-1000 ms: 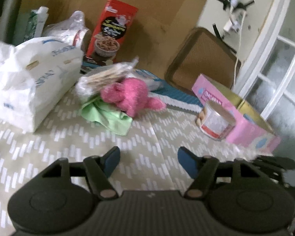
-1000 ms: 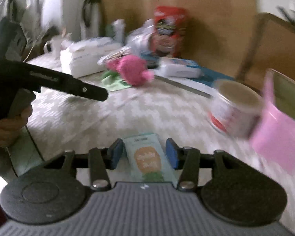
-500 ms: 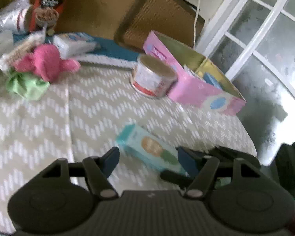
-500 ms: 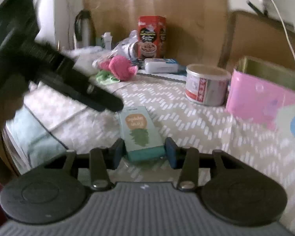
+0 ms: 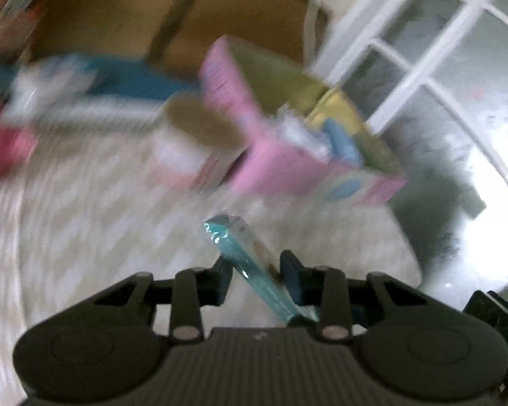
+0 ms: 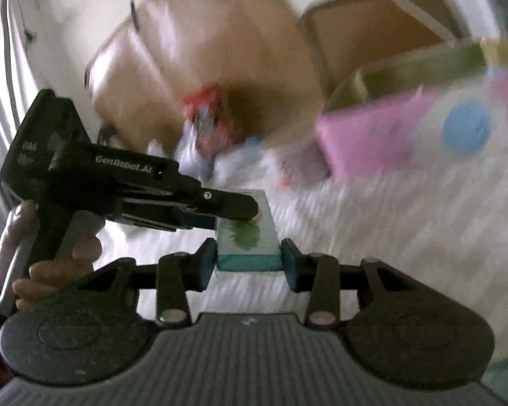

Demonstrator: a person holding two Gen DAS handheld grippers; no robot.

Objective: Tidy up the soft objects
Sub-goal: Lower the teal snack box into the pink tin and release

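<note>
Cream cloth with a pale chevron print covers the table (image 5: 84, 209), which fills the lower half of both views, though blur smears most of it. Behind it stand a brown cardboard panel (image 6: 199, 67) and white window bars (image 5: 423, 50). A pink box (image 5: 288, 165), open at the top, sits at the far right part of the table with blue and white soft things showing inside; in the right wrist view the same box (image 6: 372, 142) appears at the right. A round tin (image 5: 193, 149) stands just beside the box on its left. A red carton (image 6: 210, 118) is a blur at the back.

The left gripper (image 5: 255, 270) is clamped on a teal packet (image 5: 244, 253), which stands tilted on edge between its pads. From the other side, the left gripper (image 6: 240, 208) reaches over the same teal packet (image 6: 247, 240), a hand (image 6: 57, 257) around its handle. The right gripper (image 6: 249, 260) has its jaws closing, the near end of the packet between them and both pads at its sides, above the cloth.
</note>
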